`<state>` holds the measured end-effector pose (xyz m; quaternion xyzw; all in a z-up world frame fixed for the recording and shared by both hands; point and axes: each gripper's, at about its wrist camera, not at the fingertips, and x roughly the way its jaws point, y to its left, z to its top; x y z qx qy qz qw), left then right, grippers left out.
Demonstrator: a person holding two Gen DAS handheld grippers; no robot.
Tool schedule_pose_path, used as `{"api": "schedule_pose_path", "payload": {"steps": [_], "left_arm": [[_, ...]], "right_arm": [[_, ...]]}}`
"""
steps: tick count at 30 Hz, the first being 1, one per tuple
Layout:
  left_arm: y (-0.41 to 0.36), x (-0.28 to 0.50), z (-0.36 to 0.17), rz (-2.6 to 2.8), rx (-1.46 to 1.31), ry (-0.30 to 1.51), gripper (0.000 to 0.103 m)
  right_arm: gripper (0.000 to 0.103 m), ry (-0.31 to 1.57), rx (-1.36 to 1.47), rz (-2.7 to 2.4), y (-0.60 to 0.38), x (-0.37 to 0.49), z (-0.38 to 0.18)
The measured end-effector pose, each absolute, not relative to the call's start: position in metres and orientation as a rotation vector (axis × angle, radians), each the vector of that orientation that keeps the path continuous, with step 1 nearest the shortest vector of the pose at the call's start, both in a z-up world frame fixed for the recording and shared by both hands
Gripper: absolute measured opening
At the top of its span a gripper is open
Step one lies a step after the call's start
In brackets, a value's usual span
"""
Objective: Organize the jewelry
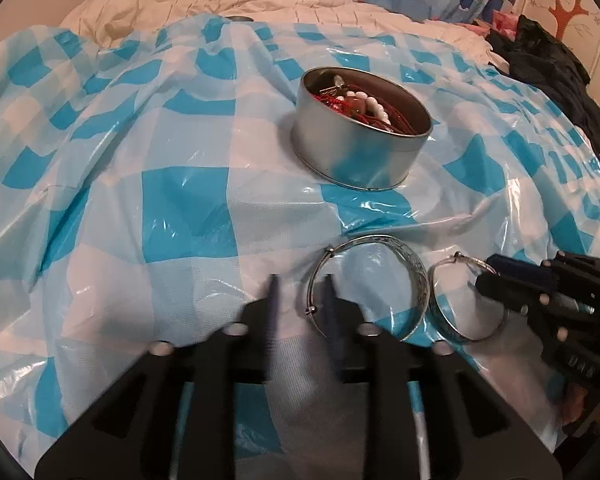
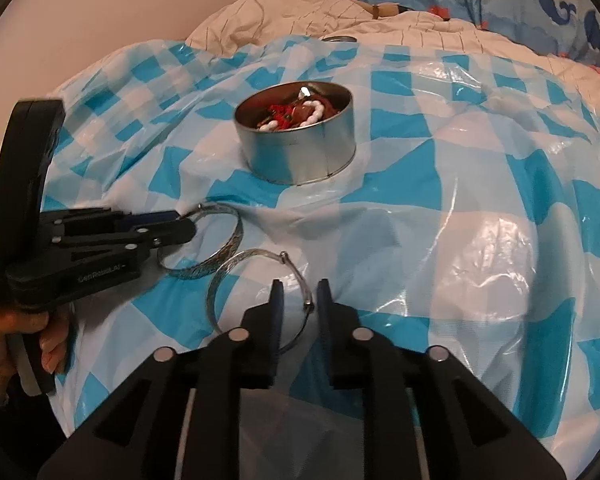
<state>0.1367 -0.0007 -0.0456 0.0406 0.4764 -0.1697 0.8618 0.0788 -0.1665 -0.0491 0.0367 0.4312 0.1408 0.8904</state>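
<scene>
My left gripper has its jaws partly apart, straddling the thin wire side of the wider silver bangle. That view is smeared with motion, so I can't say for sure whether the pads press on the wire, though from the other camera the tips look to sit right at that bangle's rim. My right gripper is also narrowly open, with the clasp end of the second bangle in the gap between its fingers; I see daylight on either side of the wire, so I judge nothing is pinched there yet.

Both bangles lie flat on the blue-and-white checked plastic sheet, just beside one another, near my tools and apart from the round metal tin farther up the bed. A hand grips the left tool's handle at the edge of the right camera.

As for progress: the tin already holds a tangle of red cord and a white bead strand, so I reckon part of the sorting is done. What remains, as far as I can see, is these two bangles: get a firm hold on each, carry it over and drop it in the tin.
</scene>
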Motion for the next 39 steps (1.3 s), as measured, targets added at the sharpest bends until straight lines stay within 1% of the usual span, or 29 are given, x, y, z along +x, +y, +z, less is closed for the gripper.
{"api": "schedule_pose_path", "payload": {"steps": [1, 3, 4, 5, 6, 11, 14, 27, 39], "left_arm": [[-0.001, 0.137, -0.046, -0.356, 0.085, 0.998, 0.035], [-0.005, 0.136, -0.048, -0.350, 0.112, 0.993, 0.035], [-0.008, 0.135, -0.047, -0.352, 0.132, 0.990, 0.025], [-0.010, 0.134, -0.047, -0.366, 0.141, 0.991, 0.014], [-0.012, 0.132, -0.046, -0.370, 0.154, 0.987, 0.007], [-0.011, 0.129, -0.034, -0.363, 0.147, 0.944, 0.005], [-0.011, 0.129, -0.031, -0.359, 0.144, 0.932, 0.005], [-0.017, 0.122, -0.014, -0.377, 0.144, 0.872, 0.005], [-0.016, 0.121, -0.005, -0.375, 0.131, 0.843, 0.005]], "right_arm": [[0.019, 0.901, 0.053, 0.287, -0.163, 0.079, -0.051], [0.018, 0.904, 0.026, 0.281, -0.160, 0.079, -0.053], [0.011, 0.905, 0.019, 0.280, -0.160, 0.078, -0.053], [0.009, 0.904, 0.026, 0.282, -0.161, 0.078, -0.053], [0.007, 0.904, 0.053, 0.292, -0.164, 0.078, -0.053], [0.007, 0.885, 0.239, 0.339, -0.186, 0.081, -0.047], [0.007, 0.847, 0.287, 0.356, -0.191, 0.080, -0.040], [0.007, 0.730, 0.344, 0.353, -0.200, 0.073, -0.019], [0.007, 0.692, 0.353, 0.330, -0.211, 0.070, -0.013]]}}
